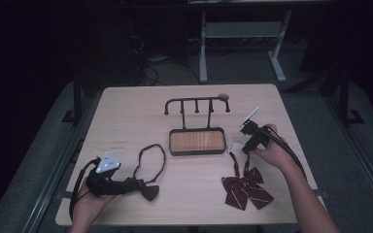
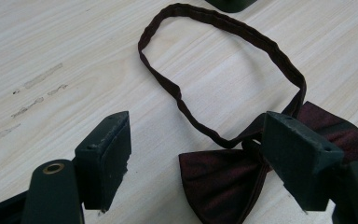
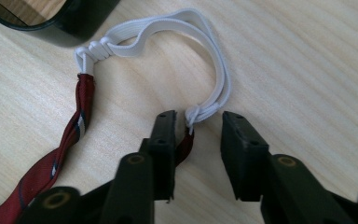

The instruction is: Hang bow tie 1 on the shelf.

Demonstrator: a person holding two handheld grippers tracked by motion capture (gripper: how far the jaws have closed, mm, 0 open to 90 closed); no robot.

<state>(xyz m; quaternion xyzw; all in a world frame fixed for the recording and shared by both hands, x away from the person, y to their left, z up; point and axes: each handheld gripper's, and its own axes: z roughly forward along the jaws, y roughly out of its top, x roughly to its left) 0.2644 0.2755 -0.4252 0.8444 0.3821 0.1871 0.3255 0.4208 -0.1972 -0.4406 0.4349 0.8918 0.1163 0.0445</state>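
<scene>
Two bow ties lie on the wooden table, one for each claw. The dark red bow tie is partly hidden in the left gripper view: the right-hand black jaw covers one side of its bow, and the bottom of the picture cuts off its lower end. Its thin neck strap makes a big loop on the table beyond the jaws. The left gripper stands wide open, with the bow lying between the jaws, closer to the right-hand one, and the pads do not squeeze it. In the high view the left gripper lies low by the near edge, and the bow is dark and hard to make out there. The striped bow tie lies near the right front of the table, close to the person's arm. In the right gripper view its bow is cut off, so you see just a red twisted strap and the white elastic band (it curls like a little arch). The right gripper is part open, and the knot where white meets red sits between its jaws, just beside the left-hand pad; I cannot tell if they touch. Behind both ties stands a black rack with a wooden tray.
</scene>
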